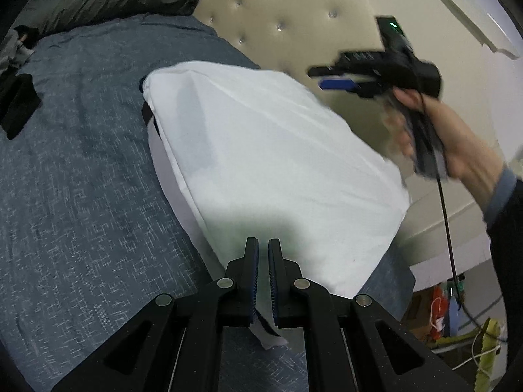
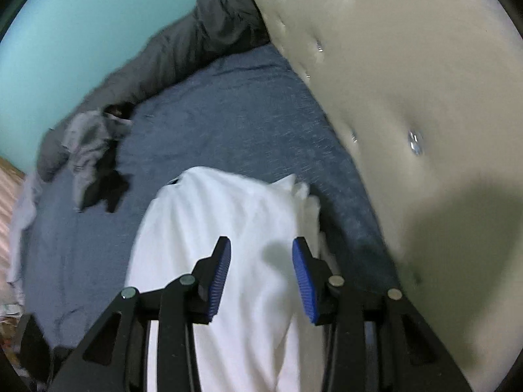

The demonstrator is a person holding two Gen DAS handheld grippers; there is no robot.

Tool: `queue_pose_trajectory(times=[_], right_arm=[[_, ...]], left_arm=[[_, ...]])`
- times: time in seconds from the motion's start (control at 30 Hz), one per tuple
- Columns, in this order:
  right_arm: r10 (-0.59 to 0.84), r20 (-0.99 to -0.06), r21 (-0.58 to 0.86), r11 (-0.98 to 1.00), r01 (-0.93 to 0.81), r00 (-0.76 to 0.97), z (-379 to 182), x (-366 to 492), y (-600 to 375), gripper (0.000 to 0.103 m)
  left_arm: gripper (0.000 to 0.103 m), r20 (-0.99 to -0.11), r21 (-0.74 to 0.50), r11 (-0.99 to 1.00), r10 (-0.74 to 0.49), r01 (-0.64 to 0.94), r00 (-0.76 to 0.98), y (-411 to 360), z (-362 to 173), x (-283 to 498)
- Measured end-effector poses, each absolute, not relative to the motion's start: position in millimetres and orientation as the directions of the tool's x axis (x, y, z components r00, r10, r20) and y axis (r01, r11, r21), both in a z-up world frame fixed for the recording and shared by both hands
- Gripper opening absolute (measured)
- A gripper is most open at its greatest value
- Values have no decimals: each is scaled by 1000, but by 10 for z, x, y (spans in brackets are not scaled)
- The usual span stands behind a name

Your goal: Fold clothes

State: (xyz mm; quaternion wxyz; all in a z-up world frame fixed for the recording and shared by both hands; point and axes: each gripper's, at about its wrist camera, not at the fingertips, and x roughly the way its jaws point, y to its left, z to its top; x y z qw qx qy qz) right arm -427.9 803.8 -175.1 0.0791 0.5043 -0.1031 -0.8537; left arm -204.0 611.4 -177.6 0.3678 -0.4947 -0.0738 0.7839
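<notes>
My left gripper (image 1: 263, 245) is clenched on a corner of the white garment (image 1: 261, 150); a scrap of white cloth sticks out between the blue pads at 6 o'clock of my left wrist view. From that pinch the garment spreads up and away toward 12 o'clock, folded over itself into a broad white panel lying on the blue bedspread (image 1: 81, 179), with a dark trim edge peeking out along its side at about 10 o'clock. My right gripper (image 1: 330, 78) is released: in its own view the blue pads stand apart with nothing pressed between them, and the garment (image 2: 228, 228) lies below the gap, a loose corner poking up at about 1 o'clock. In the left wrist view my right hand (image 1: 457, 137) holds that gripper in the air at 2 o'clock, blurred, above the garment's far edge and in front of the cream tufted headboard (image 1: 294, 16). A crumpled grey garment (image 2: 88, 150) lies well apart at 9 o'clock of the right wrist view, beside a dark grey duvet (image 2: 183, 45) bunched against the turquoise wall (image 2: 81, 16).
</notes>
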Motion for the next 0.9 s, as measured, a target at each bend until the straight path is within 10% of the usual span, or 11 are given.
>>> queue_pose_trajectory(times=[0.2, 0.4, 0.9], right_arm=[[-215, -876, 241, -971, -5, -433, -1930, -4569, 8052, 39], [-238, -882, 273, -962, -29, -406, -2050, -4687, 8079, 2], [-10, -905, 75, -988, -137, -424, -2156, -4756, 8193, 1]], left_arm=[[6, -711, -484, -706, 662, -518, -238, 6108, -1815, -2030], [6, -697, -503, -690, 680, -521, -228, 6076, -1809, -2039], [6, -696, -497, -694, 677, -521, -238, 6071, -1817, -1993]])
